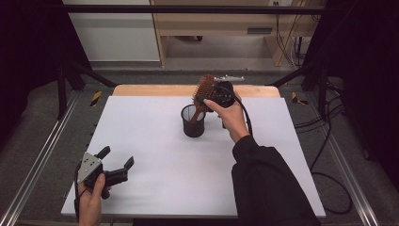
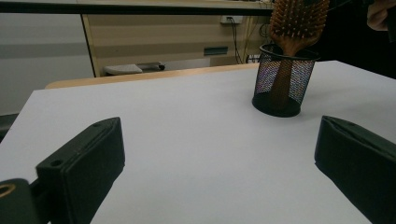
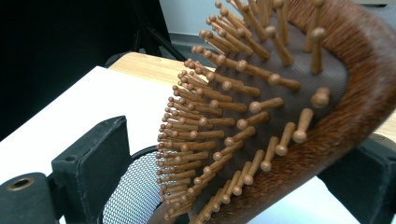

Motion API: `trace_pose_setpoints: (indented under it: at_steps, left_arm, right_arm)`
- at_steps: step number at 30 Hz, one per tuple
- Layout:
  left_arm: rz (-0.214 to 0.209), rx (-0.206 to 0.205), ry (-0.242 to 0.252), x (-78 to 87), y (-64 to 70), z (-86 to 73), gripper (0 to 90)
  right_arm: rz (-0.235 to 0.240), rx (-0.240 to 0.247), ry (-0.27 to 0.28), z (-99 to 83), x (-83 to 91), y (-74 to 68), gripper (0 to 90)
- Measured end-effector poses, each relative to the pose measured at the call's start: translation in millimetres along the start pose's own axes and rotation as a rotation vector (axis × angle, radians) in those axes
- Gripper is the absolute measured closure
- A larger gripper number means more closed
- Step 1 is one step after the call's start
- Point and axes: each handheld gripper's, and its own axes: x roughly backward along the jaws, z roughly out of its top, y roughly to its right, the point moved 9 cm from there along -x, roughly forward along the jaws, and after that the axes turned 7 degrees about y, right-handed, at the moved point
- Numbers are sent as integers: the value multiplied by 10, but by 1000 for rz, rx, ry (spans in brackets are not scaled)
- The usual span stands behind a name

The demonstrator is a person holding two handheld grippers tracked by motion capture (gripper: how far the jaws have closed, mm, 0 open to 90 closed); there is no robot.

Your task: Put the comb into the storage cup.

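Item one: my right gripper (image 1: 212,94), held up over the far middle of the table (image 1: 155,155) in the high view. In the right gripper view its jaws stand apart, one on either side of the hairbrush (image 3: 280,116); I cannot tell whether either pad touches the wood, so whether they grip it I cannot say.

Item two: the hairbrush (image 1: 203,89), brown wood, paddle head with ball-tipped wooden pins. It stands handle down in the mesh cup (image 1: 193,121), head above the rim, leaning toward the far right in the high view. In the left gripper view the handle shows through the mesh and the hairbrush head (image 2: 299,21) rises clear of the cup.

Item three: the mesh cup (image 2: 282,79), black wire, round, upright on the table, far of centre. Its rim (image 3: 133,182) shows just under the pins in the right gripper view.

Item four: my left gripper (image 1: 115,165), low over the near left corner of the table, well apart from the cup. Its jaws are spread wide with nothing between them; the bare white surface shows in the gap. The grey plate (image 1: 88,165) sits on top of it.

Item five: a pale wooden edge (image 1: 155,89) along the far side of the table.
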Motion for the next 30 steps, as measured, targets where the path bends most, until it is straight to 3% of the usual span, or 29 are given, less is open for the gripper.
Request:
trace_pose_setpoints:
  at_steps: [6,20,30]
  left_arm:
    - [3,-1,3,6,-10,10,18]
    - [10,-1,7,27,-17,20,17]
    - [16,-2,7,37,-34,20,17]
  right_arm:
    - [-17,4,-3,15,47,-3,68]
    - [-48,76,23,120,251,-25,69]
    - [-44,79,65,112,338,40,80]
